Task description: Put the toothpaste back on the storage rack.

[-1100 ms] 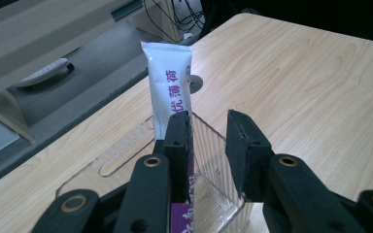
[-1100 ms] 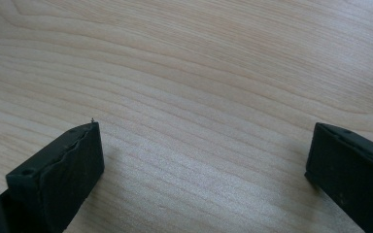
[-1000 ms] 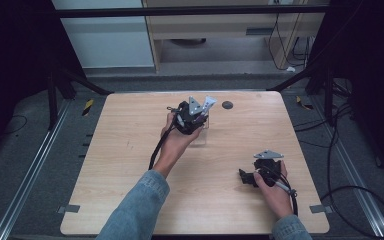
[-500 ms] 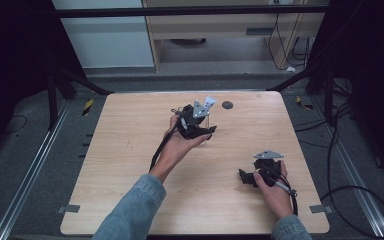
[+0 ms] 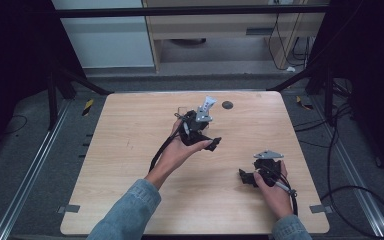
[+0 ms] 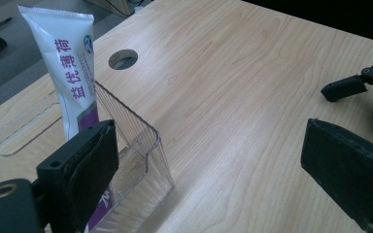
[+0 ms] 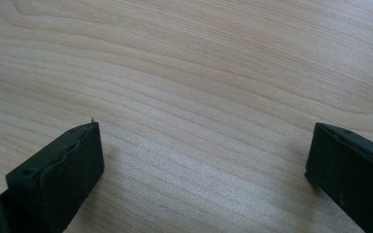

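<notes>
Pale wood tabletop (image 5: 130,150) carries, near its far edge, a clear plastic holder (image 6: 136,145) with a white-and-purple tube (image 6: 75,73) standing upright inside. The left tongs (image 6: 209,160), jaws just spread and holding nothing, sit beside it and could tip the light holder if withdrawn carelessly. The right tongs (image 7: 204,165) rest apart near the right edge.

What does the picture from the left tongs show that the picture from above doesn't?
Left tongs' picture: purple print on the toothpaste tube, and the ribbed wall of the clear box it stands in. From above: both sleeves, the hands, and the floor around the table. Both: the tube, the round hole in the tabletop, and the left tongs, which have just been opening and now stand wide with nothing between them.
</notes>
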